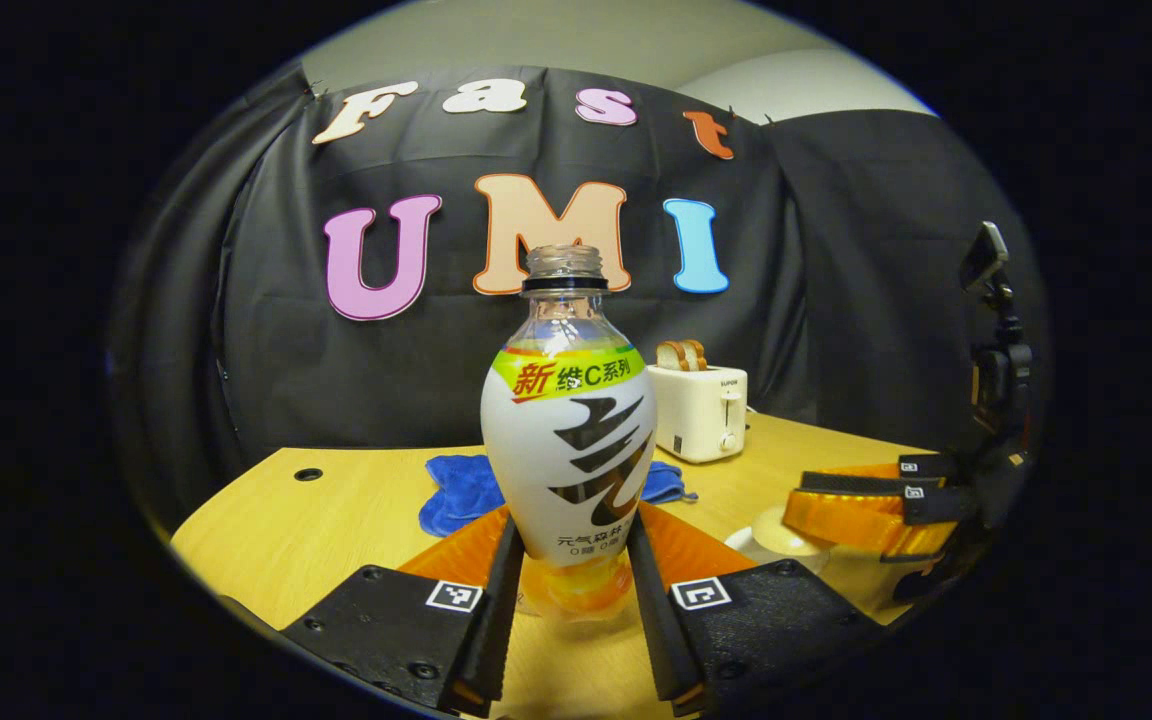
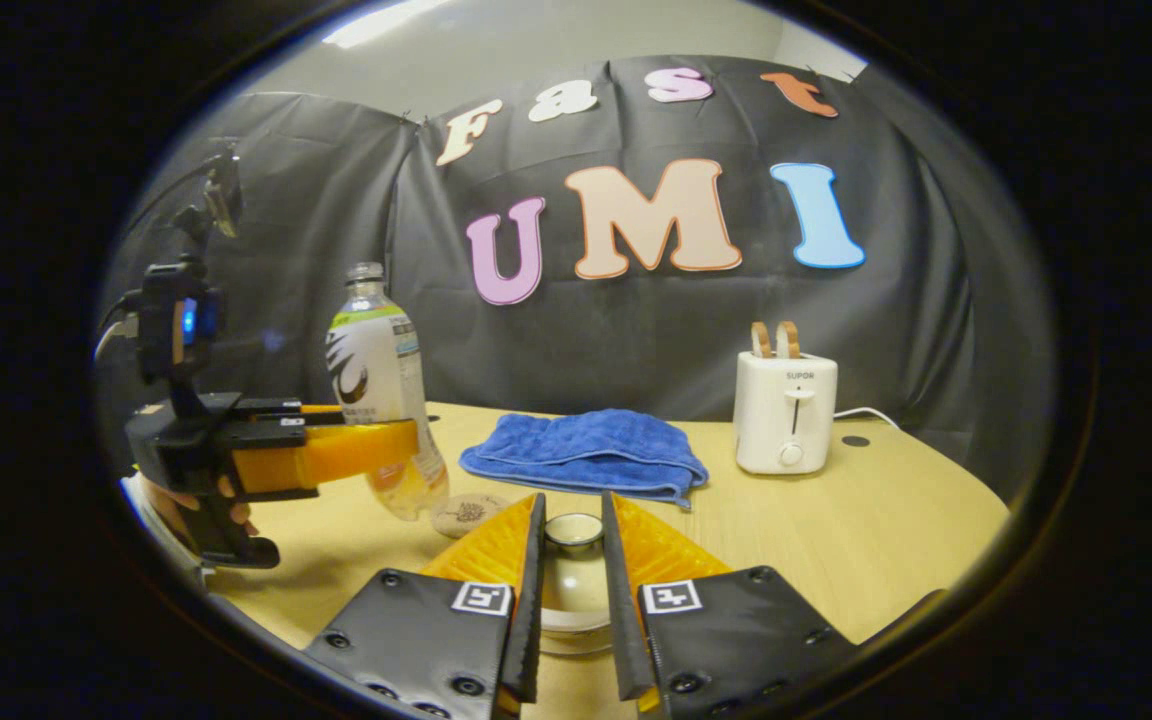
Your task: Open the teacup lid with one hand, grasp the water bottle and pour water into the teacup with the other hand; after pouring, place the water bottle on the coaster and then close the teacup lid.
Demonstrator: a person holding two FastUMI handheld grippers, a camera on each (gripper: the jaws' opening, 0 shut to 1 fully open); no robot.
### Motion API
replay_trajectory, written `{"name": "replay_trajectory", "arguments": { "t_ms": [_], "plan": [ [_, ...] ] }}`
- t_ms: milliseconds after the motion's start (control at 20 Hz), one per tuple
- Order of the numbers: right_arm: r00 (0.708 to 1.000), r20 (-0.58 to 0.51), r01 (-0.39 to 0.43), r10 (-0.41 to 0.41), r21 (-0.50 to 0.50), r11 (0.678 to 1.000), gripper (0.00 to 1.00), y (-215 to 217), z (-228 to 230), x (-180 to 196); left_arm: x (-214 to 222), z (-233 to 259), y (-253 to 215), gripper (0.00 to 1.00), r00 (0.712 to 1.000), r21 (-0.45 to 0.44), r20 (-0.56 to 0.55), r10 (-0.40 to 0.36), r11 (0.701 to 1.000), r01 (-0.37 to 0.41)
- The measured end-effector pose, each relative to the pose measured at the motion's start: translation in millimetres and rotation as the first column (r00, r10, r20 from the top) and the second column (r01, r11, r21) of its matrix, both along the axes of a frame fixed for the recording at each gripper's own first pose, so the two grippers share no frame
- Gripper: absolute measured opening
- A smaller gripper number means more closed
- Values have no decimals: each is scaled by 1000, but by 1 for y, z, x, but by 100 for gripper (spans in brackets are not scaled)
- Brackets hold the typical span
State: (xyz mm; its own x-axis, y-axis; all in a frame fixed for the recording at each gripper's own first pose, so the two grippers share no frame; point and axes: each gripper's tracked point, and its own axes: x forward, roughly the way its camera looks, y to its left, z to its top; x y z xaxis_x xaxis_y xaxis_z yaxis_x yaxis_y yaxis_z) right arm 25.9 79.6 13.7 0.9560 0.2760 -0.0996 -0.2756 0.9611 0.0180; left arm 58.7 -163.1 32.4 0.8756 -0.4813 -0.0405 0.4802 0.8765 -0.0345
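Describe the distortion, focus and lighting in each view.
Left gripper view: strong fisheye bending of the table edge; the bottle between the left gripper fingers looks sharp and evenly lit. Right gripper view: the same barrel bend; a ceiling light glares at the top; the toaster and towel are crisp; the lid between the right gripper fingers is dimmer.

Uncapped water bottle [image 1: 568,440] upright, clamped low – coaster [image 2: 468,513] beside it; teacup lid [image 2: 573,530] on
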Motion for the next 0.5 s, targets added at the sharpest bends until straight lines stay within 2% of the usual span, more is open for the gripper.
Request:
{"name": "replay_trajectory", "arguments": {
  "t_ms": [500],
  "plan": [
    [1000,0,10,-10,22,1000,33,-12,1,0,53,-33,-6,57,996,-32,-62,63,997,-65]
  ]
}}
